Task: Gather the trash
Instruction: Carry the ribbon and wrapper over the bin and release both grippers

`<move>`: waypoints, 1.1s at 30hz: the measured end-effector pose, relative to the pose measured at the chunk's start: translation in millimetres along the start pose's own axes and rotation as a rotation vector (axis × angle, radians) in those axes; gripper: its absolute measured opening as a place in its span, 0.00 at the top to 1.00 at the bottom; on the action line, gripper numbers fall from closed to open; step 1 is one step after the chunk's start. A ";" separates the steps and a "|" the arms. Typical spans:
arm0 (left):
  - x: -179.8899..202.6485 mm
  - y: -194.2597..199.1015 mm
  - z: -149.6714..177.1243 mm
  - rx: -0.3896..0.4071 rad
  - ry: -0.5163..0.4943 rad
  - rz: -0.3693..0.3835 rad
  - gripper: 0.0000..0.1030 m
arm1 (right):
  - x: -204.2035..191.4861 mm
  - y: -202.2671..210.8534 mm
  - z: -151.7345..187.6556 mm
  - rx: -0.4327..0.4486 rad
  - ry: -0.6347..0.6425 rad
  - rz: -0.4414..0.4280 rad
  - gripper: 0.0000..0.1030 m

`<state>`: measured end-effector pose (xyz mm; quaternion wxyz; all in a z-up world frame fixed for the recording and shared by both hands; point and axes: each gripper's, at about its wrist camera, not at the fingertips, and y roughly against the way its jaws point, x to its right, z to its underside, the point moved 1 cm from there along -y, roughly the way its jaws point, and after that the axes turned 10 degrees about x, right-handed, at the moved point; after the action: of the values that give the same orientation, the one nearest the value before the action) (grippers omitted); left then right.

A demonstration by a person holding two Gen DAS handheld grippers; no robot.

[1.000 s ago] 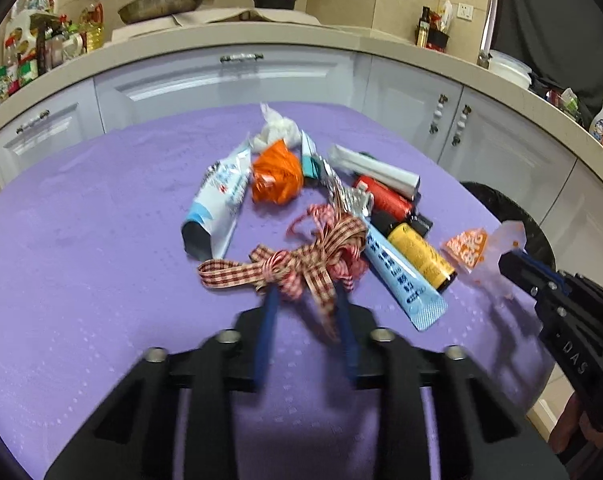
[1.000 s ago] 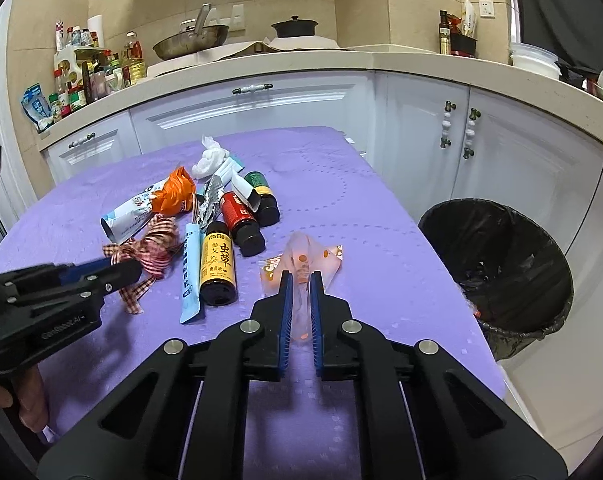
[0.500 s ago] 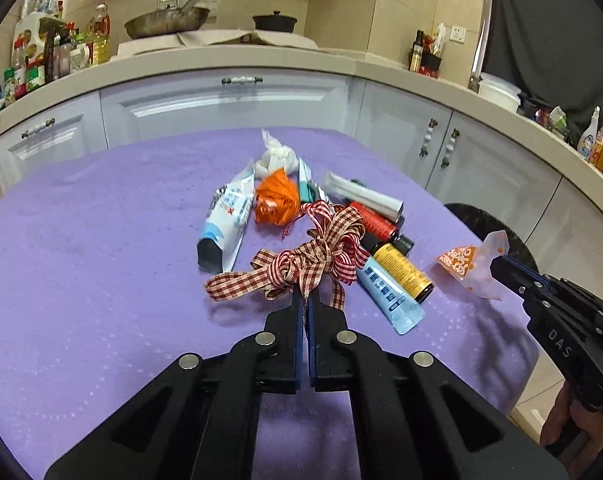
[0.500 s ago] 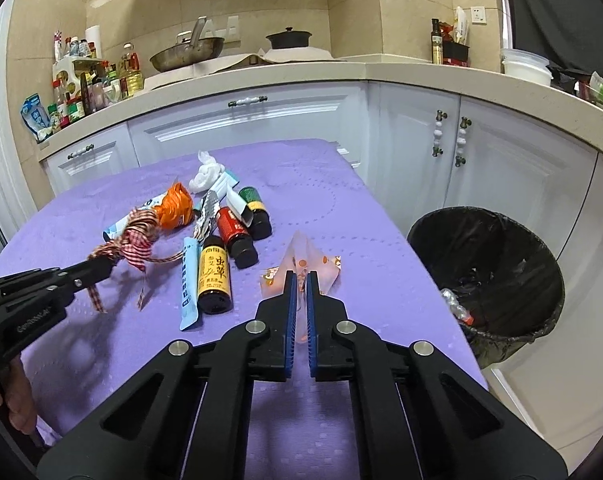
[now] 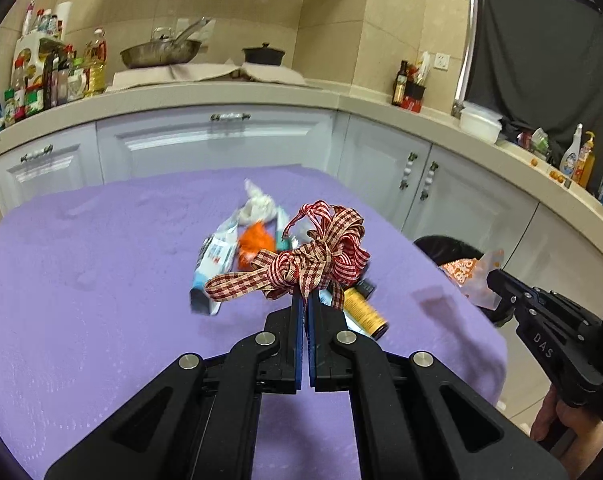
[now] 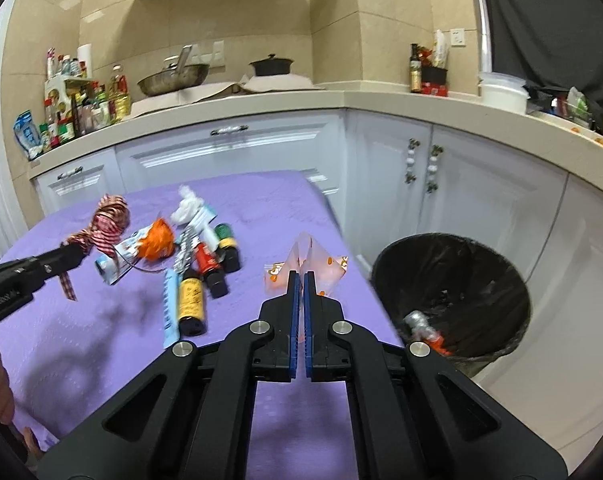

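Note:
My left gripper (image 5: 305, 300) is shut on a red-and-white checked ribbon bow (image 5: 313, 256) and holds it above the purple table (image 5: 81, 300). The bow also shows in the right wrist view (image 6: 107, 222). My right gripper (image 6: 302, 276) is shut on a clear plastic wrapper with orange print (image 6: 321, 266), lifted off the table near its right edge; it shows in the left wrist view (image 5: 471, 274) too. A black-lined trash bin (image 6: 453, 292) stands on the floor right of the table, with some trash in it.
A pile of trash lies mid-table: a yellow-labelled bottle (image 6: 191, 300), a red bottle (image 6: 209, 266), a green-capped bottle (image 6: 225, 240), a blue tube (image 6: 169, 308), an orange wrapper (image 6: 157, 240), white tissue (image 6: 187, 204). White cabinets (image 6: 229, 148) and a cluttered counter lie behind.
My left gripper closed on the ribbon bow and lifted it off the table. My right gripper raised the plastic wrapper and moved it closer to the bin.

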<state>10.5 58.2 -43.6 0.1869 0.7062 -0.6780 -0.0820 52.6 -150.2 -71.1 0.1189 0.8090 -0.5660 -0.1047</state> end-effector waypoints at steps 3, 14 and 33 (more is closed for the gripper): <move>12.2 -2.2 -7.8 0.020 -0.010 0.029 0.98 | 15.8 2.4 -3.4 0.015 -0.006 0.035 0.98; 90.7 -47.6 -21.5 0.031 -0.071 0.175 0.98 | 94.3 1.9 -10.5 0.045 -0.055 0.191 0.98; 207.7 -151.6 -5.1 -0.103 -0.148 0.264 0.91 | 198.4 -58.1 14.3 -0.002 -0.156 0.284 0.89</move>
<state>166.9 -144.7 -67.2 0.1816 0.5922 -0.7719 -0.1431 166.9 -318.7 -109.6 0.0887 0.7102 -0.6822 -0.1499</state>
